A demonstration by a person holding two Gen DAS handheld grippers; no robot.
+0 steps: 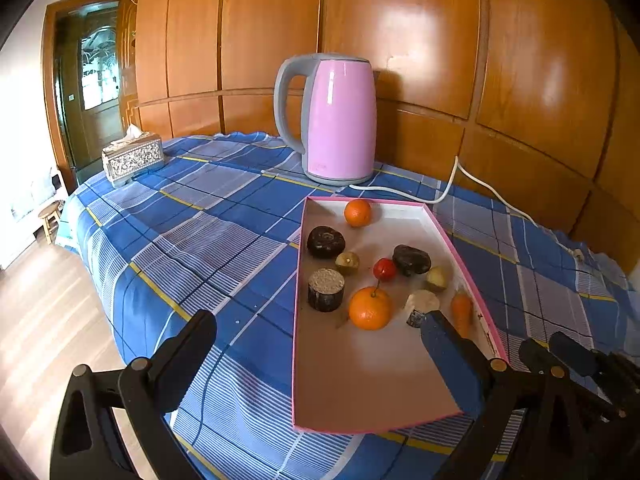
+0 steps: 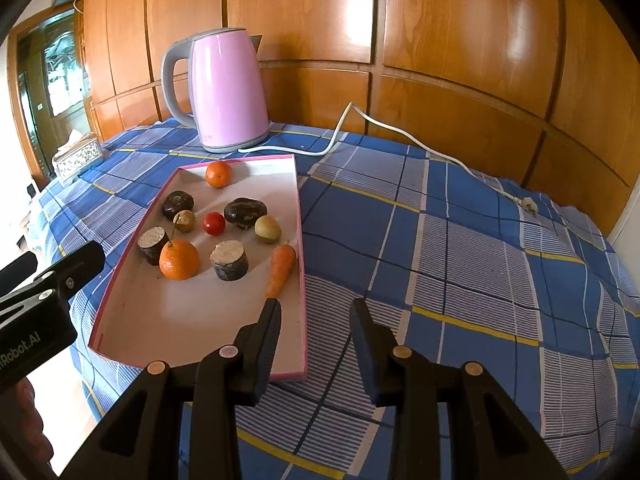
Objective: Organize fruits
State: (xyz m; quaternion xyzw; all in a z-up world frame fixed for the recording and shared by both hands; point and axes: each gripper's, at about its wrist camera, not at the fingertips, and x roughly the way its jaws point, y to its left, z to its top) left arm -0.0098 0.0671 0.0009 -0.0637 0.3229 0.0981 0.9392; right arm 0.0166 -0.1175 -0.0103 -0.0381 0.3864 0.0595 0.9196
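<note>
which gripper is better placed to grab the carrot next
Right, probably. The right gripper is open and empty just short of the carrot by the tray's right wall; the left gripper sits further left.

A home room: a table under a blue plaid tablecloth [image 2: 460, 240], a pink electric kettle [image 1: 340, 120], a tissue box [image 1: 134, 156], wood-panelled wall [image 1: 400, 20] and a glazed door [image 1: 98, 76].

Table [image 2: 460, 240] w/ tray [image 2: 298, 280], kettle [image 2: 228, 88] (corded).
</note>
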